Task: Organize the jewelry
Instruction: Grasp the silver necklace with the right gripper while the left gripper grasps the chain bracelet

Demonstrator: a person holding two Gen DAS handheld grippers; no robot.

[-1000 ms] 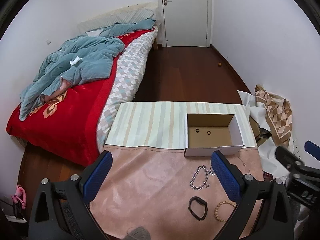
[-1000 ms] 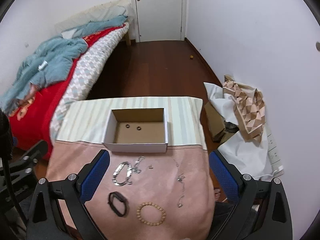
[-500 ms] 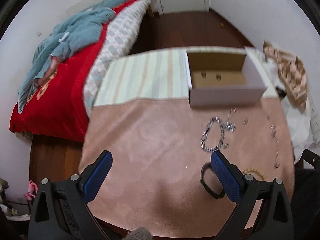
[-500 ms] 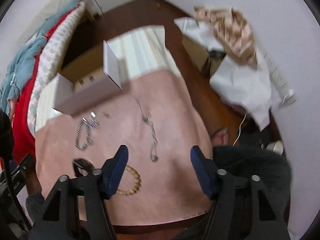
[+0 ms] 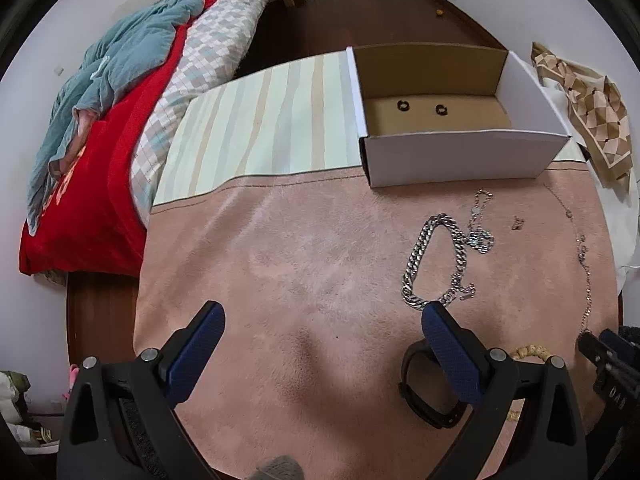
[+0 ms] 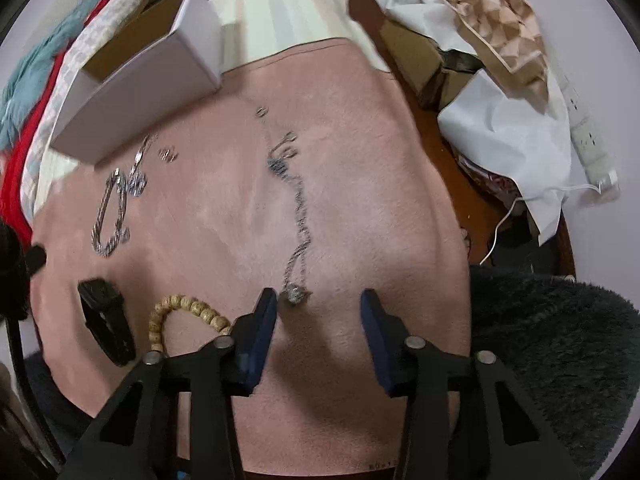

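A white cardboard box with two small dark rings inside stands at the far side of a pink cloth. On the cloth lie a thick silver chain, a thin silver necklace with a pendant, a black band and a wooden bead bracelet. My left gripper is open and empty above the bare cloth, its right finger over the black band. My right gripper is open, low over the cloth, with the pendant just inside its left finger.
A bed with a red cover and a blue blanket stands to the left. White sheets and a patterned cloth lie on the floor to the right, with a power strip. A dark fuzzy sleeve is at lower right.
Both grippers have dropped closer to the cloth. The right gripper has narrowed and moved onto the thin necklace's pendant end. The left has advanced towards the thick chain.
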